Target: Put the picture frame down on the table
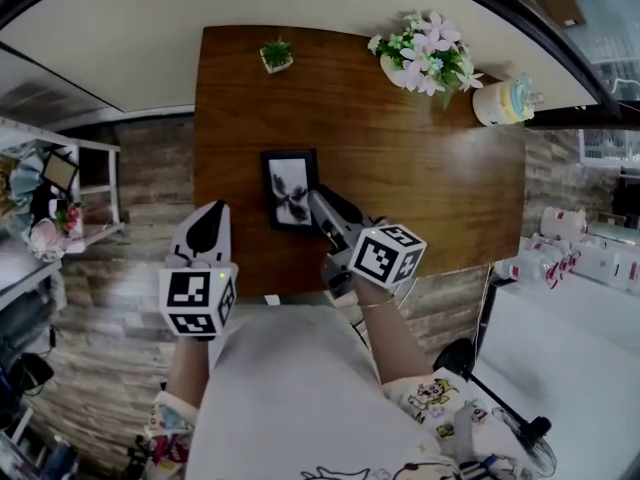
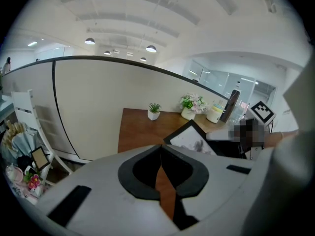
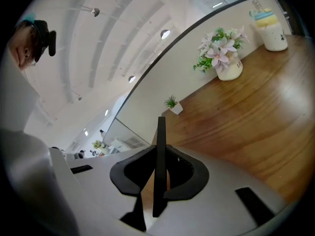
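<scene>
Starting at the left: the left gripper [image 1: 212, 213] hangs just off the table's [image 1: 430, 188] left near corner, pointed away from the person, forearm straight behind it. In its own view the left gripper [image 2: 161, 149] has both jaws pressed together at the tips with nothing in them, just a sliver of brown wood showing lower down.

Next over is the picture frame [image 1: 288, 190]. It's a slim black rectangle around a white sheet with a dark, inky, blotchy figure on it. It sits over the near-middle of the table, long side running away from the person. From the left gripper view the picture frame [image 2: 189, 137] looks tipped, one corner pointing up, but tbh I can't tell if it's touching the wood or not.

The right gripper [image 1: 322, 208] comes in at an angle from the lower right, wrist bent inward, and has the frame by its right edge near the close corner. In its own view the right gripper [image 3: 160, 154] is clamped on the picture frame [image 3: 160, 132], which shows edge-on as a thin black strip between the pads.

Along the far edge: a small potted plant [image 1: 277, 54], a vase of pink flowers [image 1: 425, 58], and a pale jar [image 1: 505, 100].
</scene>
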A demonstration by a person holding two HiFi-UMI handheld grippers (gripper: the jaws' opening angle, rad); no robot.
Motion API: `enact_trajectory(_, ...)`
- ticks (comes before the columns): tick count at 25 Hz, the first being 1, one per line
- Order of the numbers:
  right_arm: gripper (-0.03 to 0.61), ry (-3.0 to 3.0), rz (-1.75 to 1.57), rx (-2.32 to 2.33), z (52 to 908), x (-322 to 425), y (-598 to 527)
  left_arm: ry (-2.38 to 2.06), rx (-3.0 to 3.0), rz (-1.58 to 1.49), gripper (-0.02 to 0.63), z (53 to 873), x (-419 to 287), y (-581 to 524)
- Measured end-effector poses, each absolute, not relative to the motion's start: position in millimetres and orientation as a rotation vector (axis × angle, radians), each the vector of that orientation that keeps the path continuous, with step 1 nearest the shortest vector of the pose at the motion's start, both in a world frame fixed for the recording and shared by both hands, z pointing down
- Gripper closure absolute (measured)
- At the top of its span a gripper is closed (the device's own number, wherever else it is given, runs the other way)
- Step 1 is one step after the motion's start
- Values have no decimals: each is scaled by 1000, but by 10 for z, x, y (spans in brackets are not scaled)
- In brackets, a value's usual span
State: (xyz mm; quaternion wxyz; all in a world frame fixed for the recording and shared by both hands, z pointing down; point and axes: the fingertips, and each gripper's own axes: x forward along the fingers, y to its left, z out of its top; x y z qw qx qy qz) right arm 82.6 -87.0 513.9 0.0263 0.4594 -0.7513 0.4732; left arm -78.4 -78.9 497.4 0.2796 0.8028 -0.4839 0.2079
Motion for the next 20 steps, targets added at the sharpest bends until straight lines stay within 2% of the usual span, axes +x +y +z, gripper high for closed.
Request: enact_trajectory(20,522,-2241,1817,1335,5600,603,-807,-1300,2099,578,609,5204,-828,-675)
